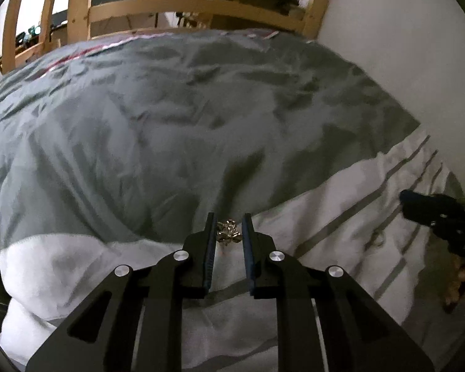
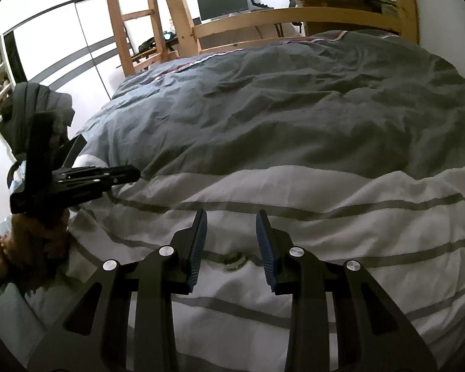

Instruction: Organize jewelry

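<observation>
A small gold flower-shaped jewel [image 1: 229, 232] lies on the duvet [image 1: 170, 124] where grey meets white. My left gripper [image 1: 229, 221] is open, its two fingertips on either side of the jewel without closing on it. A ring-like piece [image 2: 234, 260] lies on the white striped part of the duvet [image 2: 294, 124], between and just below the open fingers of my right gripper [image 2: 231, 217]. The same piece shows faintly in the left wrist view [image 1: 378, 238]. The right gripper shows at the right edge of the left wrist view [image 1: 431, 214]; the left gripper shows at the left of the right wrist view [image 2: 130, 172].
The bed has a wooden frame [image 1: 183, 9] and a ladder [image 2: 139, 24] at its far end. A white wall [image 1: 403, 46] runs along one side. A desk with a monitor [image 2: 223, 1] stands beyond. A wardrobe [image 2: 62, 40] and a dark bag [image 2: 37, 105] are at the left.
</observation>
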Demonstrator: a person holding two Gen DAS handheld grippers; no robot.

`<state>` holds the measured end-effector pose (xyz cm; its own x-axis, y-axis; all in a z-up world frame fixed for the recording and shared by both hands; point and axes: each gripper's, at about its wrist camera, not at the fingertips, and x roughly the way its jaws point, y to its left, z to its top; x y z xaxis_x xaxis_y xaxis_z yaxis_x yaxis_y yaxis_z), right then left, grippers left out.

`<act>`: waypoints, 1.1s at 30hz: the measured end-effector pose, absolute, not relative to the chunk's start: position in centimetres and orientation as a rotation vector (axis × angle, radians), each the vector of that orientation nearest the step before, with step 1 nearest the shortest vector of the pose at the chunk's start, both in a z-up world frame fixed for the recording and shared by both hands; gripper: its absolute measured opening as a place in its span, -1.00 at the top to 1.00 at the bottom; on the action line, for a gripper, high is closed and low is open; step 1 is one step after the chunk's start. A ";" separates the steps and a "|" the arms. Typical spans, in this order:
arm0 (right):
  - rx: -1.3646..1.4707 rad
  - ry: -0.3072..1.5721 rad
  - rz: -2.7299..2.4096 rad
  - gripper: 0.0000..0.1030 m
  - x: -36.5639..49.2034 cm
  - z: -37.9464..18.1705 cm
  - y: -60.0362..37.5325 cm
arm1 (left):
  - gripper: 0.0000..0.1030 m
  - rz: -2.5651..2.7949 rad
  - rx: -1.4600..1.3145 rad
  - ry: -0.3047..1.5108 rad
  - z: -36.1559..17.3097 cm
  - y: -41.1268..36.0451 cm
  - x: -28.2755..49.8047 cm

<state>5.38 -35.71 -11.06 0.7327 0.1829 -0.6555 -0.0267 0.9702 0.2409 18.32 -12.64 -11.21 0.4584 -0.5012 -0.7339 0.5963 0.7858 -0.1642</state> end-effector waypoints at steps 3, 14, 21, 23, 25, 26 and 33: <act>0.222 0.717 0.109 0.35 5.1 -10.7 -35.8 | 0.71 -0.692 0.105 0.829 -10.1 -12.7 18.0; 0.132 0.758 0.137 0.34 5.1 -11.1 -35.0 | 0.71 -0.683 0.072 0.786 -7.8 -12.3 17.9; 0.025 0.953 0.140 0.35 7.5 -16.0 -32.5 | 0.71 -0.665 0.157 0.893 -11.7 -13.5 18.4; 0.052 0.938 0.138 0.61 7.6 -15.6 -33.0 | 0.71 -0.668 0.150 0.896 -11.8 -13.4 18.4; 0.087 0.917 0.142 0.61 7.3 -15.0 -33.7 | 0.71 -0.676 0.139 0.879 -11.3 -13.2 18.3; 0.096 0.905 0.141 0.61 7.1 -14.8 -33.8 | 0.71 -0.680 0.134 0.867 -10.9 -13.1 18.2; 0.146 0.761 0.120 0.61 6.0 -11.8 -34.7 | 0.71 -0.692 0.129 0.840 -10.2 -13.0 17.9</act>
<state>6.00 -34.73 -11.80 0.7182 0.1605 -0.6770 -0.0550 0.9831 0.1746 17.91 -13.05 -10.20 0.4646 -0.5127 -0.7220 0.6107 0.7759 -0.1580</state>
